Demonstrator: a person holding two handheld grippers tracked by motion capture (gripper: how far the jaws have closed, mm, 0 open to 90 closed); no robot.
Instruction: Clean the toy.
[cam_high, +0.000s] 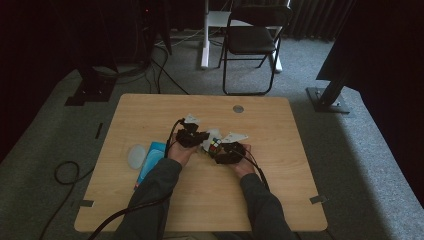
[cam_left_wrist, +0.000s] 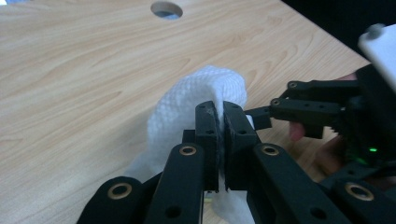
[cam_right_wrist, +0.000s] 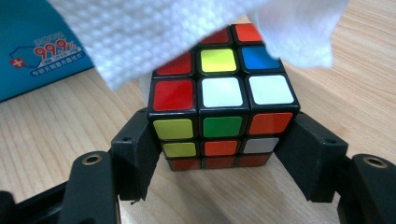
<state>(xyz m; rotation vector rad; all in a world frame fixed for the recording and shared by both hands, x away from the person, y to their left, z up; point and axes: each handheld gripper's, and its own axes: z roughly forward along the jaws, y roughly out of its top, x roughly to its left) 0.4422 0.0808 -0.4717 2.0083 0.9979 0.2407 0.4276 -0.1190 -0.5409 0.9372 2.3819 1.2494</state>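
From above, both claws are seen close together at the middle of the bench (cam_high: 150, 107). The left claw (cam_left_wrist: 219, 135) is clamped on a white wipe (cam_left_wrist: 187, 107). The right claw (cam_right_wrist: 219, 154) is clamped on a colourful cube (cam_right_wrist: 219, 100), with the wipe draped over its top.

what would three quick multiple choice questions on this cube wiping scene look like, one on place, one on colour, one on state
1. Where does the blue packet lie?
A. left of the person's left hand
B. at the table's far right corner
C. on the chair

2. What colour is the wipe?
A. white
B. green
C. black

3. How does the right gripper stand on the puzzle cube?
A. wide open above it
B. closed against its two sides
C. lying apart from it

Answers: 1 A, the high view shows it by the left forearm. 2 A, it is white in both gripper views. 3 B, its jaws press the cube's sides.
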